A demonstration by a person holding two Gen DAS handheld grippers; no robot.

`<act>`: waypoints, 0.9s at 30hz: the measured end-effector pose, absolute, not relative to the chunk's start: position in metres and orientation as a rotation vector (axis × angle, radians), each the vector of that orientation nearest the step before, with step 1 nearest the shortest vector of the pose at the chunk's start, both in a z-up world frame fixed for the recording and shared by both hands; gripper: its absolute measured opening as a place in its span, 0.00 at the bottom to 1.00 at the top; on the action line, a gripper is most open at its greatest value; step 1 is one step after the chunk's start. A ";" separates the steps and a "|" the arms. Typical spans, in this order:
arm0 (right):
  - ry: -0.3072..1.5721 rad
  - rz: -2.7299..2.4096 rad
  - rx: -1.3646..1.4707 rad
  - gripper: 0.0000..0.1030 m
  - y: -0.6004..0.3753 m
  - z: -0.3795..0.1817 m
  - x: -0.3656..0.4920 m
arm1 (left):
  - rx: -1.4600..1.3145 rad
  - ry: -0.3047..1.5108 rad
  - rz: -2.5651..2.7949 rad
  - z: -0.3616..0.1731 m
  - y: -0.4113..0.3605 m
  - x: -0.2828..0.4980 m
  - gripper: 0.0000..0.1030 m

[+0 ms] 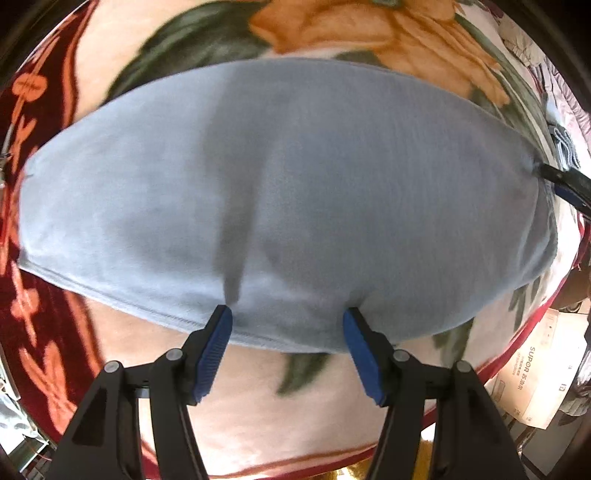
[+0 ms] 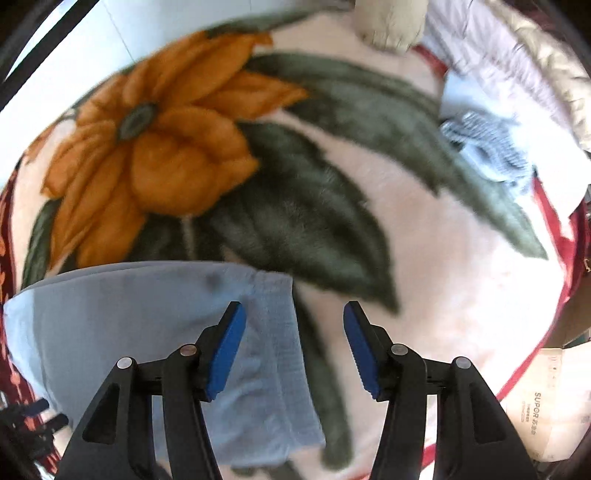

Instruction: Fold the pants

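Note:
The light blue pants (image 1: 295, 199) lie folded flat on a floral blanket (image 1: 332, 33). My left gripper (image 1: 288, 317) is open, its blue pads at the near edge of the pants, holding nothing. In the right wrist view the pants (image 2: 129, 325) fill the lower left, with their elastic waistband end (image 2: 280, 332) between the fingers. My right gripper (image 2: 293, 314) is open above that waistband end, one pad over the cloth, the other over the blanket (image 2: 443, 295). The right gripper's tip (image 1: 565, 181) shows at the pants' right end in the left wrist view.
The blanket has an orange flower (image 2: 147, 147), green leaves and a dark red border (image 1: 33, 295). A grey-blue knitted cloth (image 2: 487, 147) lies at the far right. A SUPOR cardboard box (image 1: 528, 373) stands beyond the blanket's right edge. A pale bedding heap (image 2: 517, 55) lies behind.

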State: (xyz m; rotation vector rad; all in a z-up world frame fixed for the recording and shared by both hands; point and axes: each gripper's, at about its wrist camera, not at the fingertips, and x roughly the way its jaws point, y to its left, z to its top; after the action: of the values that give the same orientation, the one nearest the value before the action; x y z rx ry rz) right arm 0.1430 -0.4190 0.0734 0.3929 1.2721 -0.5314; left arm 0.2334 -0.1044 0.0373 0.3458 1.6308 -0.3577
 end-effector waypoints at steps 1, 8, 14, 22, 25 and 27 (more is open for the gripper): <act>1.257 -0.535 0.396 0.55 -0.415 0.081 0.137 | 0.353 1.625 -0.359 0.040 -0.100 0.234 0.64; 1.254 -0.477 0.524 0.55 -0.336 0.103 0.076 | 0.443 1.595 -0.423 0.048 -0.080 0.238 0.64; 1.351 -0.376 0.559 0.55 -0.221 0.076 0.057 | 0.481 1.573 -0.560 0.045 -0.068 0.235 0.64; 1.395 -0.335 0.442 0.53 -0.151 0.038 0.104 | 0.573 1.473 -0.724 0.039 -0.050 0.237 0.64; 1.354 -0.344 0.483 0.49 -0.154 0.044 0.117 | 0.564 1.451 -0.776 0.037 -0.040 0.234 0.64; 1.315 -0.346 0.508 0.49 -0.159 0.054 0.123 | 0.535 1.448 -0.803 0.036 -0.030 0.235 0.64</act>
State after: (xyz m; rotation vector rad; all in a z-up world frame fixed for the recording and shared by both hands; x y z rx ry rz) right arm 0.1233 -0.1587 0.0541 0.5082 1.3155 -0.3464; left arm 0.2345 -0.0304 0.0355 0.5354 1.4483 -0.8030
